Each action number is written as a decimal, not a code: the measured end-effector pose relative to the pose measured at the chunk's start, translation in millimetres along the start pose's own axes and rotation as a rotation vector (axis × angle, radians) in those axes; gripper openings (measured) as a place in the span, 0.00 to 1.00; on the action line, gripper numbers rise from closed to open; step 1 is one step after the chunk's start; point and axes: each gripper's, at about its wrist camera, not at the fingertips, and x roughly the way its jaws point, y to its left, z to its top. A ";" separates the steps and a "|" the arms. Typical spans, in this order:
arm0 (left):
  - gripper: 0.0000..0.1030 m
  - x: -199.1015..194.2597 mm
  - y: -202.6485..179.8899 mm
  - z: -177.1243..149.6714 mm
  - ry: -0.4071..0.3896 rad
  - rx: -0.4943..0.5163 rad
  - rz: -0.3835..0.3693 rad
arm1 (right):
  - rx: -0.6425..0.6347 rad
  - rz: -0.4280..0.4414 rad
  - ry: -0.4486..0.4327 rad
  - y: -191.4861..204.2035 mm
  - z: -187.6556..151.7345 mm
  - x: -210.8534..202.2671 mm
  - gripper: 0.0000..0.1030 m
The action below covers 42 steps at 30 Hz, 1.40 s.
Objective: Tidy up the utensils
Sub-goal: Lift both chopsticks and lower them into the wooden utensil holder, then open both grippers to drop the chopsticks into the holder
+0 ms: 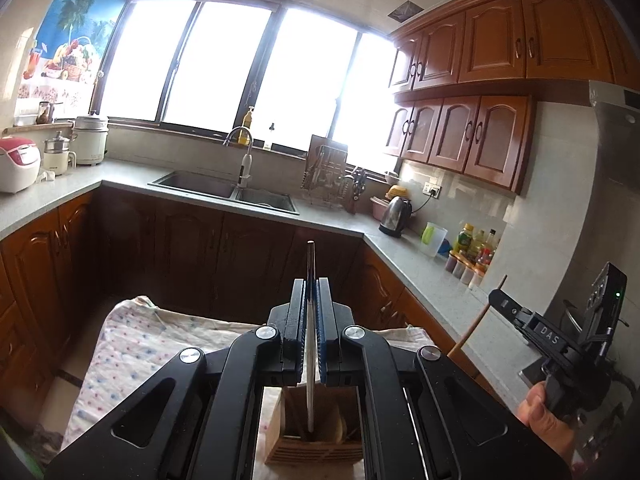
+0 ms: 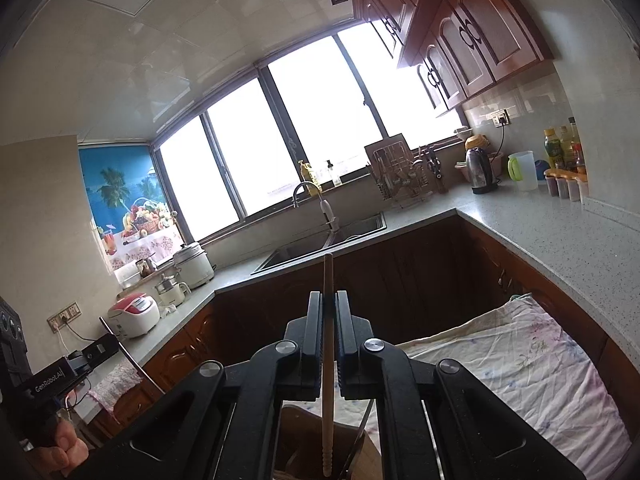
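Note:
My left gripper [image 1: 311, 284] is shut on a thin metal utensil [image 1: 310, 264], seen edge-on and held upright. Its lower end shows against the open top of a wooden utensil holder [image 1: 316, 446] that stands on a cloth-covered table. My right gripper [image 2: 329, 296] is shut on a wooden chopstick [image 2: 328, 276], also upright, with its ridged tip down over the same holder [image 2: 294, 436]. Each gripper appears in the other's view: the right gripper [image 1: 494, 298] with its chopstick [image 1: 474, 322] at the right, the left gripper [image 2: 106, 342] with the metal utensil [image 2: 134, 362] at the lower left.
A floral cloth [image 1: 132, 344] covers the table [image 2: 540, 364]. Grey counters ring the room, with a sink [image 1: 224, 190], a dish rack [image 1: 326, 172], a kettle [image 1: 396, 216], a rice cooker [image 1: 16, 164] and bottles [image 1: 476, 244]. A person's hands [image 1: 538, 410] hold the grippers.

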 end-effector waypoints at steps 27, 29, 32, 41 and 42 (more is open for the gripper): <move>0.03 68.9 19.3 -87.5 0.135 -0.044 0.062 | 0.012 -0.040 0.125 -27.3 -81.8 52.0 0.06; 0.04 69.2 19.6 -87.0 0.139 -0.044 0.061 | 0.013 -0.040 0.130 -27.7 -81.2 52.8 0.06; 0.04 69.6 19.6 -85.9 0.145 -0.040 0.063 | 0.013 -0.040 0.136 -28.1 -80.8 54.2 0.06; 0.62 47.7 24.5 -82.1 0.132 -0.066 0.095 | 0.072 -0.002 0.125 -35.9 -74.6 37.2 0.65; 0.64 42.9 25.3 -82.8 0.131 -0.063 0.104 | 0.075 0.003 0.115 -36.4 -73.2 31.7 0.69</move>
